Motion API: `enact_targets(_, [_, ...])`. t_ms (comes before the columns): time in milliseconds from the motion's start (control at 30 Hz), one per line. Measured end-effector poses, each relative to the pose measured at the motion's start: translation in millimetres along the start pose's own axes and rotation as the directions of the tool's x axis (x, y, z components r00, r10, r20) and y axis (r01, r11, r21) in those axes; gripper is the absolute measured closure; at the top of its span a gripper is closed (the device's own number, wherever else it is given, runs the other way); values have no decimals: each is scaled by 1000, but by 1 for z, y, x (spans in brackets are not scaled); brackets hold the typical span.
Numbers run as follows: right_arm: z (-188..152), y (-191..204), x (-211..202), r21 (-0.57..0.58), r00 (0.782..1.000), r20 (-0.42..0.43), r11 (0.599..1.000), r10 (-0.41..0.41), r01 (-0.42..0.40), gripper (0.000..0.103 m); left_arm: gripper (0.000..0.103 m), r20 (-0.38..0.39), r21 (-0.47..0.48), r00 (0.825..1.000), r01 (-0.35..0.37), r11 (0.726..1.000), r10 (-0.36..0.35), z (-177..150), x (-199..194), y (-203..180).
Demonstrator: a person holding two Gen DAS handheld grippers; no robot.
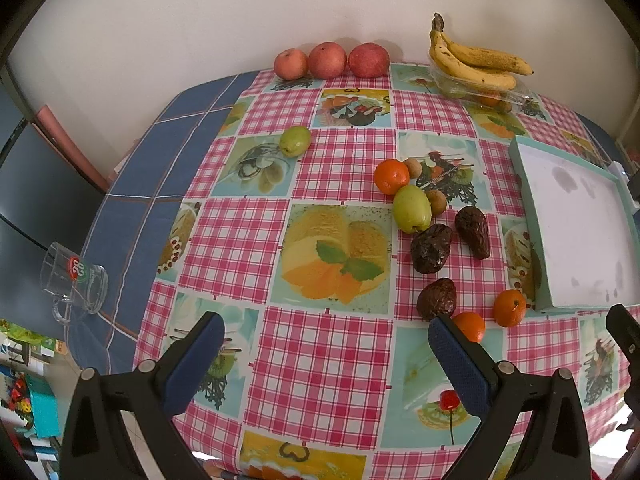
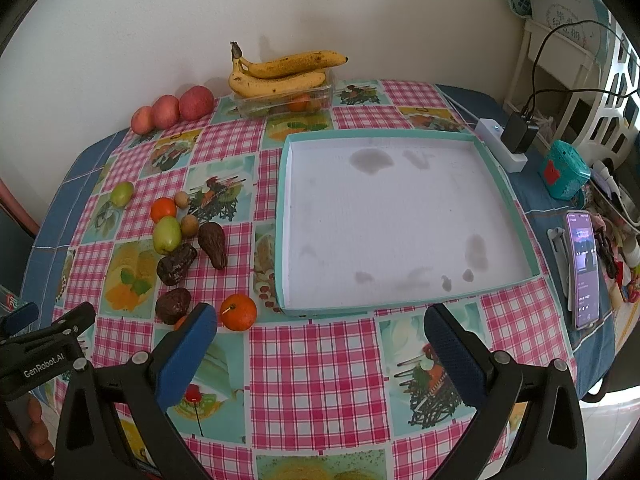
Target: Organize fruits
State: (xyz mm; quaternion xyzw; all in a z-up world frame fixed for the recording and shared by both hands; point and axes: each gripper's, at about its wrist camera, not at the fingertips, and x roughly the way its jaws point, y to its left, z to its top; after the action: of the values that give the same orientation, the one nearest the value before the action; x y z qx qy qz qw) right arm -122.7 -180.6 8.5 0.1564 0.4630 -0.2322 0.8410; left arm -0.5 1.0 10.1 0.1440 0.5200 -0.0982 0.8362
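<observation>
Right wrist view: the table (image 2: 320, 360), under a pink-checked fruit-print cloth, fills the frame. A shallow teal-rimmed tray (image 2: 286, 216) with a stained white floor lies just past centre toward 1 o'clock; nothing lies in it. A bunch of bananas (image 2: 280, 74) rests on a clear plastic box (image 2: 284, 106) at 11 o'clock by the wall. Three red apples (image 2: 174, 110) stand in a row at 10 o'clock, touching one another. A phone (image 2: 583, 268) stands propped at 3 o'clock. The loose fruit sits left of the tray, around 9 o'clock: three dark wrinkled fruits (image 2: 212, 244), two green fruits (image 2: 167, 234), one of them apart at the far left, a mandarin (image 2: 163, 209), and two small brown round fruits (image 2: 189, 225). A second mandarin (image 2: 238, 312) lies just beside the tray's near left corner. A third is mostly hidden behind the right gripper's left finger.

The right gripper (image 2: 320, 334) hovers at 6 o'clock, jaws spread wide, holding nothing.

Left wrist view: the left gripper (image 1: 326, 334) also sits at 6 o'clock, jaws wide apart and empty. The third mandarin (image 1: 470, 326) shows here just beyond its right finger; whether they touch cannot be determined. A glass mug (image 1: 76, 278) stands at 9 o'clock on the blue cloth edge.
</observation>
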Motion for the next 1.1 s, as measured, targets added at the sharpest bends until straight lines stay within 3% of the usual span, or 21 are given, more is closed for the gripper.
enact_targets(767, [0,1,3,-1,1000,-7,1000,-1,0,0,0,-14,-12,1000,12,1000,-12,-1,7,0])
enact_targets(1100, [0,3,8,-2,1000,-23,1000,9,-9,0,0,-51,-50,997,59,997,-62,3,24,6])
